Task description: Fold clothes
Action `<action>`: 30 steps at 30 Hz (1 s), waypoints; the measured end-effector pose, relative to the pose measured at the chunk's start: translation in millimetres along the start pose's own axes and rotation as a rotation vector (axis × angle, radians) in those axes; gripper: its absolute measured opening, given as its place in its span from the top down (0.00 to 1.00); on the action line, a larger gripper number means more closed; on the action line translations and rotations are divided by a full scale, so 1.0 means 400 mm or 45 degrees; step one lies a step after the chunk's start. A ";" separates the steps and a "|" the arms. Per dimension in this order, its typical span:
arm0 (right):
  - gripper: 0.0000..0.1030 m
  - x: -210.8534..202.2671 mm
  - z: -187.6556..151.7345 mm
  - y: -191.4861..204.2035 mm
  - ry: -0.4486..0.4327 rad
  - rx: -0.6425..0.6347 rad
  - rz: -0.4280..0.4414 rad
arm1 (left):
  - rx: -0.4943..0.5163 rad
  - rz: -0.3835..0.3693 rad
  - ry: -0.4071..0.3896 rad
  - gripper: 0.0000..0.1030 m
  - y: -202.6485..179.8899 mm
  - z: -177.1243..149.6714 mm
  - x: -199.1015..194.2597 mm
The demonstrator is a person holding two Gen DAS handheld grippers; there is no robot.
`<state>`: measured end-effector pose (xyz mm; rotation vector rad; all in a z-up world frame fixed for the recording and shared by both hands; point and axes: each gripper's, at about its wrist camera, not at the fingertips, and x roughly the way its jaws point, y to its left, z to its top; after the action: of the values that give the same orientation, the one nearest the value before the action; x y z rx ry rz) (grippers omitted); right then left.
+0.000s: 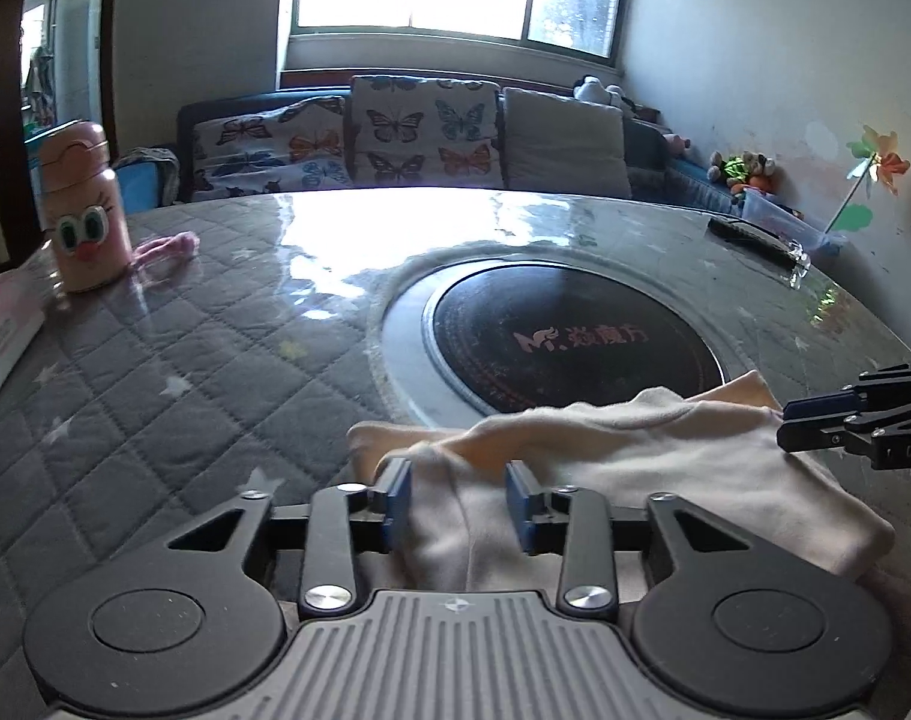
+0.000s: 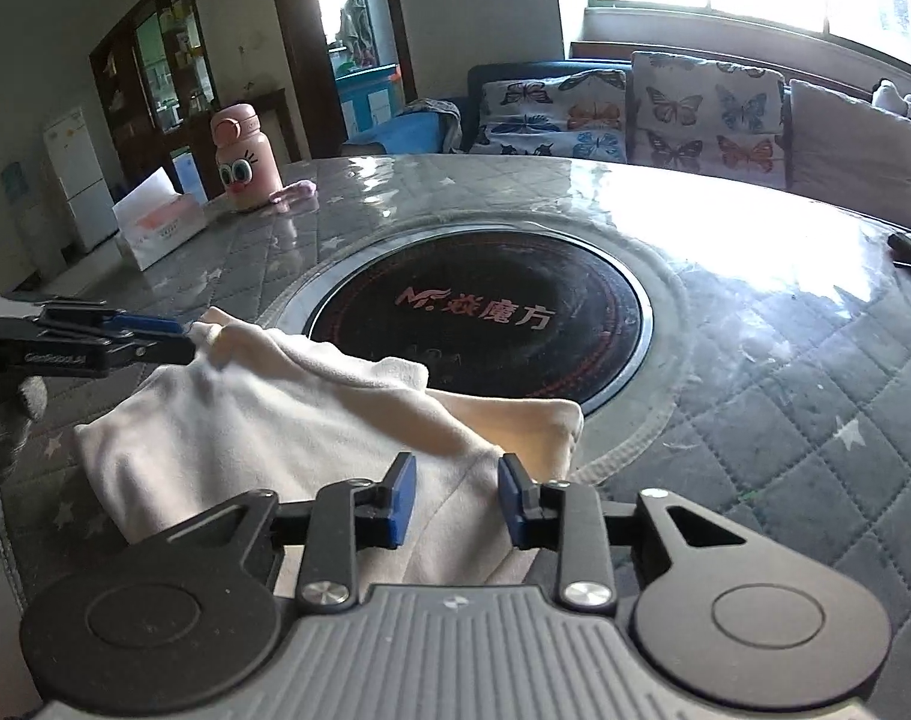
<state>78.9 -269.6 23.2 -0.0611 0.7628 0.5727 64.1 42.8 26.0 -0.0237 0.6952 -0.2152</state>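
Observation:
A cream garment (image 1: 635, 468) lies folded on the near part of the round table, partly over the rim of the black cooktop (image 1: 569, 336). My left gripper (image 1: 458, 501) is open, its blue pads either side of the garment's left end, just above the cloth. My right gripper (image 2: 455, 498) is open over the garment's (image 2: 263, 420) right end. Each gripper also shows from the side in the other view: the right one (image 1: 815, 414) and the left one (image 2: 149, 330), both at the garment's edges.
A pink cartoon bottle (image 1: 83, 210) and a pink strap (image 1: 167, 249) stand at the table's far left, with a tissue box (image 2: 161, 222) beside them. A dark remote (image 1: 749, 234) lies at the far right. A sofa with butterfly cushions (image 1: 395, 132) is behind the table (image 1: 155, 360).

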 end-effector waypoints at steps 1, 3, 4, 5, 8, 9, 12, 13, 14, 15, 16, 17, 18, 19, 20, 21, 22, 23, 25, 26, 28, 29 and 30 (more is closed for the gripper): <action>0.64 -0.005 -0.002 0.001 -0.007 0.009 -0.004 | -0.008 0.008 0.000 0.53 0.002 -0.006 -0.010; 0.62 -0.015 -0.007 0.003 -0.019 0.027 -0.011 | -0.024 0.018 0.001 0.48 0.005 -0.019 -0.027; 0.61 -0.019 -0.009 0.004 -0.023 0.034 -0.013 | -0.033 0.023 0.002 0.46 0.007 -0.024 -0.034; 0.54 -0.022 -0.012 0.006 -0.029 0.040 -0.015 | -0.042 0.030 0.003 0.45 0.009 -0.031 -0.041; 0.47 -0.034 -0.021 0.020 -0.051 0.045 -0.013 | -0.073 0.048 0.010 0.43 0.015 -0.050 -0.059; 0.47 -0.037 -0.024 0.025 -0.057 0.043 -0.012 | -0.081 0.053 0.011 0.42 0.017 -0.056 -0.064; 0.47 -0.047 -0.033 0.044 -0.076 0.034 -0.007 | -0.098 0.066 0.015 0.42 0.016 -0.076 -0.079; 0.47 -0.050 -0.037 0.052 -0.080 0.028 -0.001 | -0.102 0.071 0.016 0.41 0.016 -0.083 -0.084; 0.47 -0.052 -0.040 0.061 -0.083 0.015 0.001 | -0.104 0.077 0.017 0.41 0.015 -0.090 -0.088; 0.45 -0.054 -0.043 0.071 -0.086 -0.005 0.000 | -0.104 0.088 0.018 0.41 0.015 -0.097 -0.092; 0.43 -0.057 -0.047 0.082 -0.090 -0.026 -0.001 | -0.101 0.098 0.017 0.41 0.014 -0.104 -0.095; 0.40 -0.059 -0.051 0.092 -0.093 -0.046 -0.002 | -0.099 0.108 0.017 0.40 0.013 -0.110 -0.098; 0.39 -0.060 -0.055 0.102 -0.096 -0.068 -0.004 | -0.098 0.116 0.015 0.40 0.012 -0.116 -0.101; 0.39 -0.060 -0.058 0.112 -0.096 -0.091 -0.004 | -0.102 0.120 0.011 0.40 0.012 -0.120 -0.105; 0.38 -0.060 -0.061 0.120 -0.095 -0.110 -0.003 | -0.109 0.122 0.007 0.39 0.013 -0.124 -0.109; 0.38 -0.059 -0.065 0.128 -0.093 -0.130 -0.002 | -0.116 0.123 0.002 0.38 0.014 -0.128 -0.113; 0.38 -0.058 -0.068 0.136 -0.090 -0.147 -0.002 | -0.122 0.125 -0.001 0.38 0.015 -0.131 -0.116; 0.38 -0.055 -0.072 0.141 -0.084 -0.159 -0.002 | -0.124 0.129 -0.002 0.37 0.016 -0.134 -0.118; 0.38 -0.045 -0.081 0.149 -0.071 -0.185 -0.015 | -0.122 0.133 -0.007 0.37 0.015 -0.142 -0.123; 0.37 -0.042 -0.085 0.150 -0.068 -0.196 -0.025 | -0.117 0.137 -0.010 0.37 0.013 -0.145 -0.126; 0.37 -0.038 -0.094 0.155 -0.064 -0.225 -0.051 | -0.102 0.151 -0.015 0.35 0.011 -0.149 -0.129; 0.37 -0.043 -0.093 0.156 -0.069 -0.228 -0.051 | -0.097 0.154 -0.017 0.35 0.009 -0.150 -0.130; 0.37 -0.047 -0.092 0.157 -0.073 -0.230 -0.052 | -0.094 0.157 -0.018 0.35 0.009 -0.151 -0.132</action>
<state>12.5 -234.6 18.3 -0.2259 0.6513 0.6012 -13.3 60.1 12.7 -0.0523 0.6881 -0.0711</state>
